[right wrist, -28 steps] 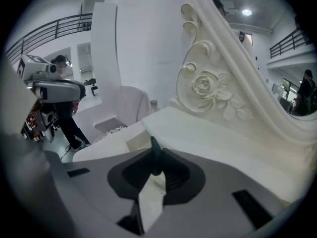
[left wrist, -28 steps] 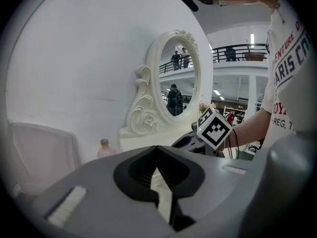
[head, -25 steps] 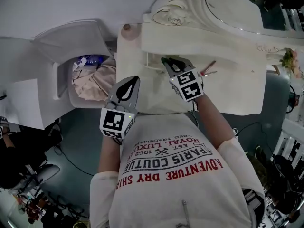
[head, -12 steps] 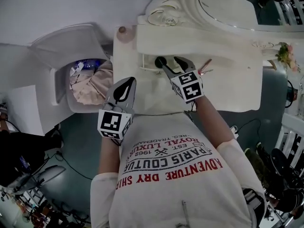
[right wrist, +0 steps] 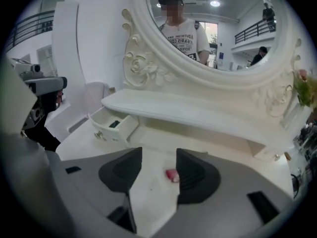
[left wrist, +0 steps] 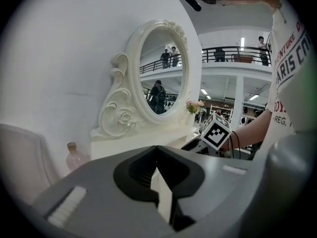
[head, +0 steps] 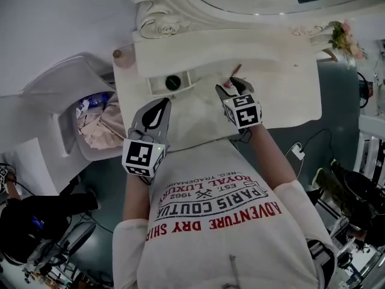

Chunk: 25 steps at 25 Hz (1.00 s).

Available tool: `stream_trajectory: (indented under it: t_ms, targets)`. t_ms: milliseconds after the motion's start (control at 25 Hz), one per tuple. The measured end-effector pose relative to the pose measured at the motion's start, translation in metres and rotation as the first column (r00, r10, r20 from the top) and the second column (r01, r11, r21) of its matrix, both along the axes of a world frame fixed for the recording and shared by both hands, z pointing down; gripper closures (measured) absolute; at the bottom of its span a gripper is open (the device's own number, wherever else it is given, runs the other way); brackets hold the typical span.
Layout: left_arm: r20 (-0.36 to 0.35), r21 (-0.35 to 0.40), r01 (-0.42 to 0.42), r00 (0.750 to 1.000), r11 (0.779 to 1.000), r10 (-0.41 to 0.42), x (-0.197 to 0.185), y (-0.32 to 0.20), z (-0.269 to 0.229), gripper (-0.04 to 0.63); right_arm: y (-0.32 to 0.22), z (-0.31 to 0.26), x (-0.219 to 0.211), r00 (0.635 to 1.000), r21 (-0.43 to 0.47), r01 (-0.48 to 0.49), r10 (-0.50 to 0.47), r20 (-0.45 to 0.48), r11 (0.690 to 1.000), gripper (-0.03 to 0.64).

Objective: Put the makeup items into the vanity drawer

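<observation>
Between spread jaws of right hand-held gripper [right wrist: 153,168] | pink makeup item [right wrist: 172,175] | ungripped

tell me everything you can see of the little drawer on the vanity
The drawer is small and white, painted wood by the look, with a small metal knob on its front. It stands pulled open under the left end of the shelf, over the tabletop. One dark green item lies inside.

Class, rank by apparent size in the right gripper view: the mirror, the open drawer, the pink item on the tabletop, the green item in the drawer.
1. mirror
2. open drawer
3. pink item and green item look alike; the green lies farther off, so unranked.
</observation>
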<state>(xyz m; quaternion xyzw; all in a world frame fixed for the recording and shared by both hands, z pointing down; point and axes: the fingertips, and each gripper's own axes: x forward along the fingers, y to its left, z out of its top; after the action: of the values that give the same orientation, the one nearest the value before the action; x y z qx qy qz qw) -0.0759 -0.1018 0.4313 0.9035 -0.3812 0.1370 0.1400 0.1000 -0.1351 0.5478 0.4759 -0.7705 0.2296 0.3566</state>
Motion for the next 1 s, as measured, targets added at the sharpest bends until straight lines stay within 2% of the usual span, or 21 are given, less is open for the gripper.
stream_trajectory:
  t_ms: [120, 280, 480, 600, 800, 1000]
  targets:
    - [0.011, -0.01, -0.032, 0.999, 0.999, 0.032, 0.023, 0.001, 0.006, 0.586, 0.009, 0.015, 0.029, 0.999, -0.039, -0.035, 0.035, -0.011, 0.999, 0.414]
    - [0.026, -0.034, -0.051, 0.998, 0.998, 0.051, 0.047, 0.005, 0.014, 0.586, 0.019, 0.037, 0.049, 0.999, -0.086, -0.024, 0.022, -0.027, 0.996, 0.414]
    - [0.034, -0.059, -0.03, 0.999, 0.998, 0.032, 0.062, 0.004, 0.024, 0.585, 0.018, 0.054, 0.05, 0.996, -0.096, 0.067, -0.072, -0.054, 0.993, 0.415]
    - [0.042, -0.073, -0.007, 0.999, 0.997, 0.01, 0.065, 0.005, 0.03, 0.586, 0.016, 0.062, 0.047, 0.986, -0.1, 0.139, -0.147, -0.08, 0.985, 0.443]
    - [0.048, -0.087, 0.03, 0.999, 0.996, -0.026, 0.066, 0.007, 0.037, 0.586, 0.011, 0.068, 0.049, 0.979, -0.103, 0.169, -0.179, -0.102, 0.98, 0.512]
    - [0.049, -0.088, 0.055, 0.998, 0.995, -0.051, 0.065, 0.008, 0.039, 0.586, 0.012, 0.068, 0.047, 0.964, -0.093, 0.216, -0.227, -0.135, 0.972, 0.528]
